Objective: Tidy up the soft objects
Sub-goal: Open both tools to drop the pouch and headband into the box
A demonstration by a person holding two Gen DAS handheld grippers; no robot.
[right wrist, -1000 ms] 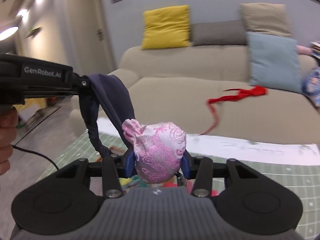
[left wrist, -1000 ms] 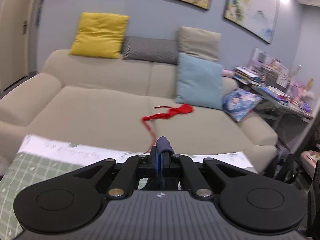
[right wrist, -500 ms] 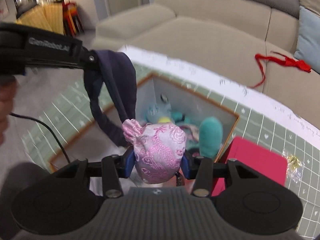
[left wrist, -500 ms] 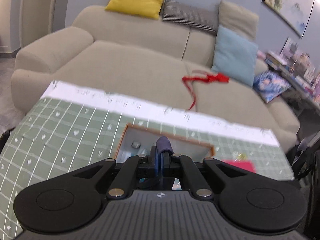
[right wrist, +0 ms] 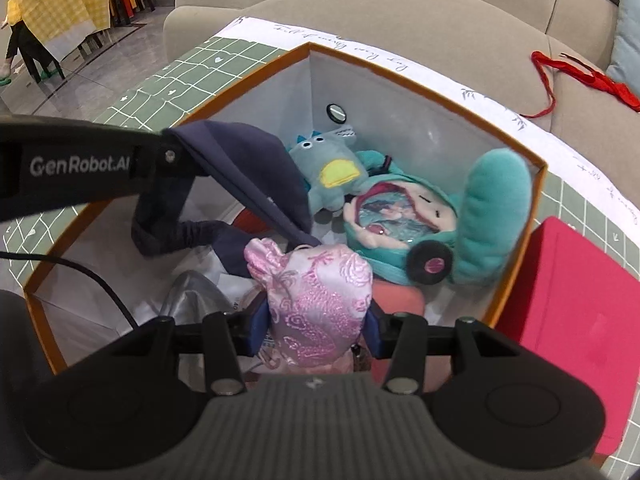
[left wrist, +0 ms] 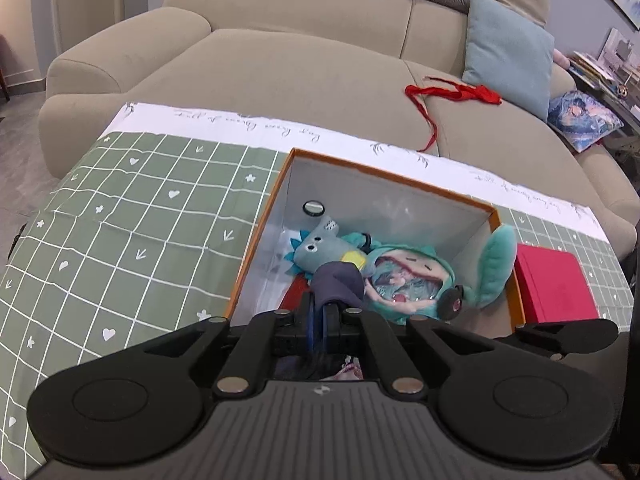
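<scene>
Right gripper point(right wrist: 316, 332): I clamp the pink brocade pouch point(right wrist: 316, 300) over the orange box point(right wrist: 516, 160).
Left gripper point(left wrist: 318, 320): clenched on navy cloth point(right wrist: 248, 168).
Handling: both light, limp; pouch likely slippery, so I pinch mid-body.

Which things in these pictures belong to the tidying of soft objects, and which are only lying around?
Belong to the job:
- pink pouch, clamped in the right gripper
- navy cloth, pinched by the left gripper
- orange box
- grey-blue plush and teal doll inside it

Lying about:
- red ribbon on the sofa
- red case beside the box
- blue cushion
</scene>
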